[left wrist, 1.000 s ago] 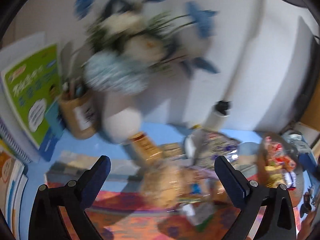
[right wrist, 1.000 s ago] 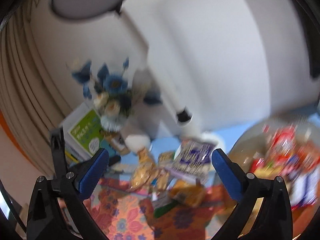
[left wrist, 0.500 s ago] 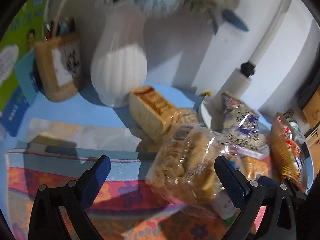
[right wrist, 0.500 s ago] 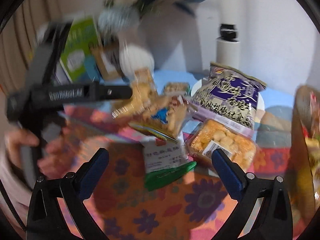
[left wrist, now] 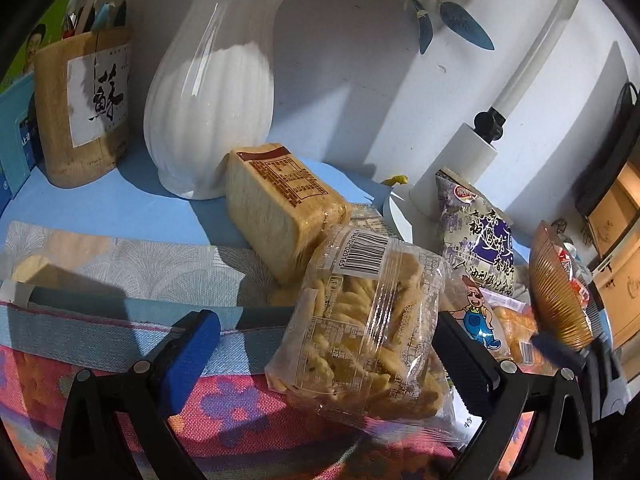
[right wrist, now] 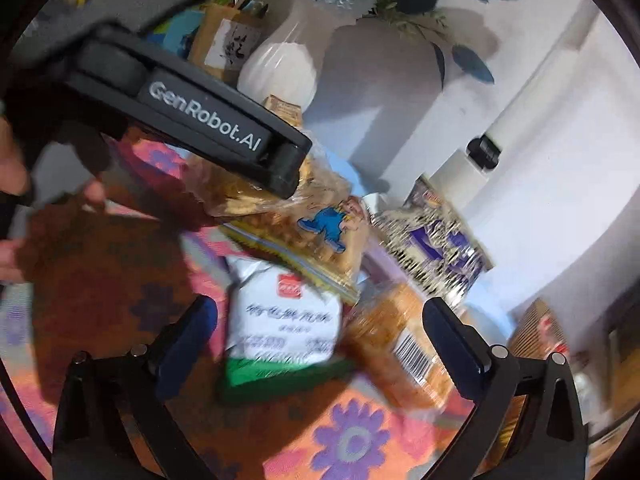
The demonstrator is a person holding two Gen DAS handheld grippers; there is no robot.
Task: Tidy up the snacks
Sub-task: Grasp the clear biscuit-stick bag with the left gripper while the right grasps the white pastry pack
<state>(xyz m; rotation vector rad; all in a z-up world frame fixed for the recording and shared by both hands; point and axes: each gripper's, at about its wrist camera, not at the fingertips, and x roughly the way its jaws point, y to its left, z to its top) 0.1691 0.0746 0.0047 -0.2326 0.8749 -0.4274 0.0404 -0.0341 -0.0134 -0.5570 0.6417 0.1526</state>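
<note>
My left gripper [left wrist: 326, 350] is open, its fingers on either side of a clear bag of twisted biscuits [left wrist: 360, 320] lying on the flowered cloth; it also shows from the side in the right wrist view [right wrist: 280, 168]. A tan wrapped cake block [left wrist: 280, 208] lies behind the bag, a purple snack bag [left wrist: 476, 240] to its right. My right gripper [right wrist: 320, 344] is open over a white-and-green packet [right wrist: 280, 320] and an orange snack pack [right wrist: 400, 340]. A brown ribbed bowl [left wrist: 556, 292] holding snacks stands at the right.
A white vase [left wrist: 208, 92] with flowers, a wooden pen holder [left wrist: 80, 108] and a white lamp base [left wrist: 460, 172] stand at the back against the wall. Books stand at the far left. The flowered cloth [left wrist: 240, 412] covers the near table.
Both grippers have moved down and forward toward the snack pile. The left gripper now straddles the biscuit bag; the right one is close over the white-and-green packet.
</note>
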